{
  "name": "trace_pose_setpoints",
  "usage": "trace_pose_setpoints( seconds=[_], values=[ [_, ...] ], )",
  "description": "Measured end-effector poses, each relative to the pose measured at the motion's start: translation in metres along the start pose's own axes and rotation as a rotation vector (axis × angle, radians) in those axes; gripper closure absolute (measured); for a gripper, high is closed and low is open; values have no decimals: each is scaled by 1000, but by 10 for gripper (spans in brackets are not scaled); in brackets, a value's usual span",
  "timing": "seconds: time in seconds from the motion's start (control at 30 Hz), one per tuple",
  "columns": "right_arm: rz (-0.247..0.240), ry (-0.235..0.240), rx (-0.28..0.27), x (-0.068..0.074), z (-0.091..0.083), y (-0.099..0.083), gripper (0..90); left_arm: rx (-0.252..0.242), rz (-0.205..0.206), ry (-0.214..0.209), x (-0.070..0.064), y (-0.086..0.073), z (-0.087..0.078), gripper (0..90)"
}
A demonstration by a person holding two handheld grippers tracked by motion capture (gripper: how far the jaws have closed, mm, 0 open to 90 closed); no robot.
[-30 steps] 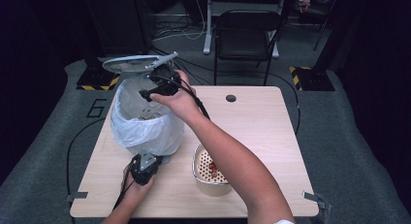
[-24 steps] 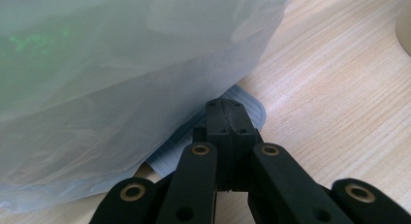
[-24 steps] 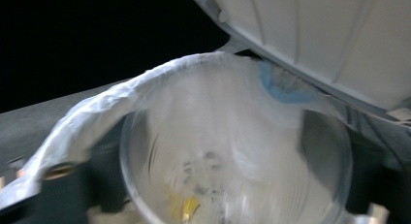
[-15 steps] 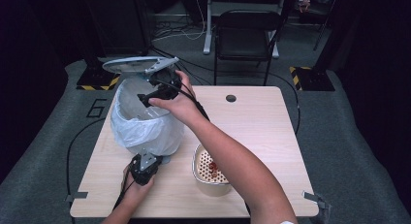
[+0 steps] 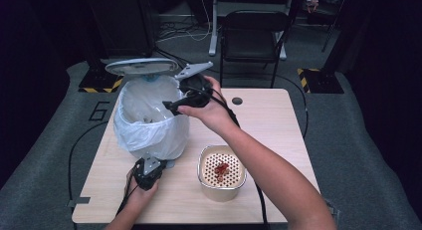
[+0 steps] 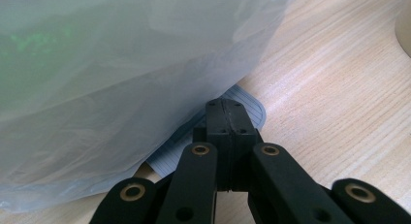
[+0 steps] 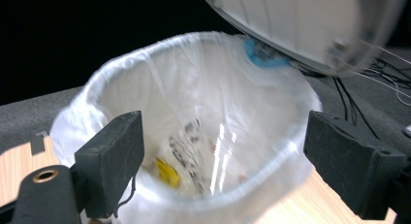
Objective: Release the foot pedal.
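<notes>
A black folding chair [image 5: 255, 38] stands on grey floor [image 5: 358, 135] beyond the wooden table [image 5: 271, 120]

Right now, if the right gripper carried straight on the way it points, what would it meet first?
Probably the inside of the white bin liner: the right gripper, jaws wide apart, aims into the open bin's mouth, under the raised lid. Depth is unclear.
</notes>
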State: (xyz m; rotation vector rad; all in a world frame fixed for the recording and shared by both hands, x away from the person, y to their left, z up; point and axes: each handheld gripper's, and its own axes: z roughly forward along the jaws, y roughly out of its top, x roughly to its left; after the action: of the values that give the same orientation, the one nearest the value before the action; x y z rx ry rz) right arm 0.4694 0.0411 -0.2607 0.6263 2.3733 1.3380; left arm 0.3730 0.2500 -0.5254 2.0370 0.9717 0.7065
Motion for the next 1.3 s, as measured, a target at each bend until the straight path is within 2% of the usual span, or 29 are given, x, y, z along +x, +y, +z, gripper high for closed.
trace_pose_setpoints(
  seconds=[0.17, 0.2, 0.23, 0.37, 0.4, 0.57, 0.6, 0.8, 0.83, 0.87, 0.93, 0.97, 1.0, 1.03, 1.07, 1.1, 1.13, 1.17, 1.2, 1.27, 1.3],
  values=[
    [6, -24, 5, -12, -14, -13, 157, 0, 5, 2, 1, 0, 0, 900],
    [8, -29, 11, -15, -17, -16, 157, -23, -3, 13, -1, -1, 2, 900],
    [28, -40, 22, -20, -24, -23, 160, -13, -31, -3, -3, -1, 1, 900],
    [40, -53, 28, -29, -31, -35, 166, -10, -34, -5, -3, -1, 1, 900],
    [49, -66, 41, -33, -35, -42, 169, 4, 15, 9, 0, 0, 0, 900],
    [53, -90, 41, -47, -50, -56, 183, 0, 7, 5, 0, -1, 0, 900],
    [53, -95, 41, -48, -53, -58, 184, -3, -22, -9, -1, -1, 1, 900],
    [67, -129, 48, -60, -68, -68, 193, 0, -35, -17, 0, -1, 0, 900],
    [76, -135, 46, -64, -75, -72, 202, -5, -55, -28, 1, -1, 0, 897],
    [78, -137, 48, -65, -78, -74, 209, -16, -122, -27, -1, -2, 0, 890],
    [78, -141, 48, -67, -82, -76, 214, -19, -124, -36, 2, -3, -1, 848],
    [87, -146, 52, -70, -89, -82, 221, -31, -166, -74, 3, -2, -3, 775],
    [87, -146, 52, -70, -89, -82, 221, -31, -166, -74, 3, -2, -3, 727],
    [91, -149, 50, -72, -92, -85, 223, -18, -154, -84, 3, -1, -5, 727],
    [92, -156, 51, -74, -98, -92, 228, -12, -99, -79, 0, 4, -8, 687],
    [94, -156, 53, -75, -100, -94, 233, 0, -28, -78, 2, 8, -11, 661],
    [94, -156, 53, -75, -100, -94, 233, 0, -28, -78, 2, 8, -11, 640],
    [95, -159, 66, -76, -104, -102, 236, -3, -41, -104, -3, 13, -16, 629],
    [96, -164, 75, -76, -106, -105, 236, 5, -28, -105, -3, 16, -18, 619],
    [97, -169, 79, -76, -107, -109, 237, 20, -41, -119, -5, 18, -20, 587],
    [107, -176, 90, -76, -111, -117, 239, 36, -13, -136, -4, 22, -24, 570]
  ],
)
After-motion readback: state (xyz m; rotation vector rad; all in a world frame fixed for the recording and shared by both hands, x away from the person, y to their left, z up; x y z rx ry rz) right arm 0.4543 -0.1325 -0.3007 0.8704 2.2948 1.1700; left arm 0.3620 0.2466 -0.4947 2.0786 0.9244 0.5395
